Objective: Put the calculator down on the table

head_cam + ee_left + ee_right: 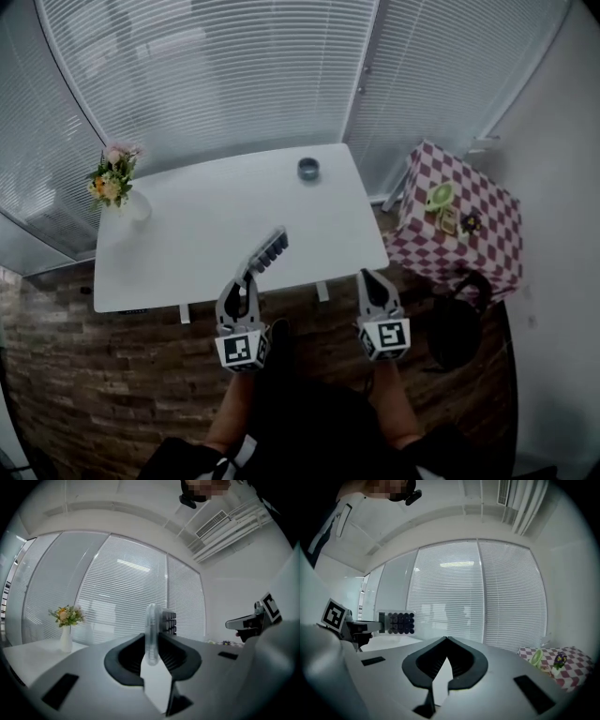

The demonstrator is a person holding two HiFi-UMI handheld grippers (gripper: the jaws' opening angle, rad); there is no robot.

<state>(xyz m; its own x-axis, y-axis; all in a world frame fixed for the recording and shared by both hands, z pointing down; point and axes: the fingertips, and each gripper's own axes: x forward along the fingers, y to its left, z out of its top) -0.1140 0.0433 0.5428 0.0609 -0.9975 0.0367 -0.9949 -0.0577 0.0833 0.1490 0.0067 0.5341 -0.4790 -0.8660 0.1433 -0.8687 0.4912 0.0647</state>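
The calculator [267,251] is a grey slab with dark keys, held on edge and level above the front edge of the white table [216,216]. My left gripper [246,277] is shut on its near end. In the left gripper view the calculator [152,630] stands upright between the jaws of the left gripper [152,651], keys facing right. The right gripper view shows the calculator [396,622] off to the left with its key face showing. My right gripper [371,277] hovers just off the table's front right, and in its own view the right gripper [446,640] is shut with nothing in it.
A vase of flowers [117,186] stands at the table's left end and a small round grey dish [308,170] near its far edge. A side table with a chequered cloth [469,234] stands to the right, with a dark bag [457,328] on the floor before it. Window blinds close off the far side.
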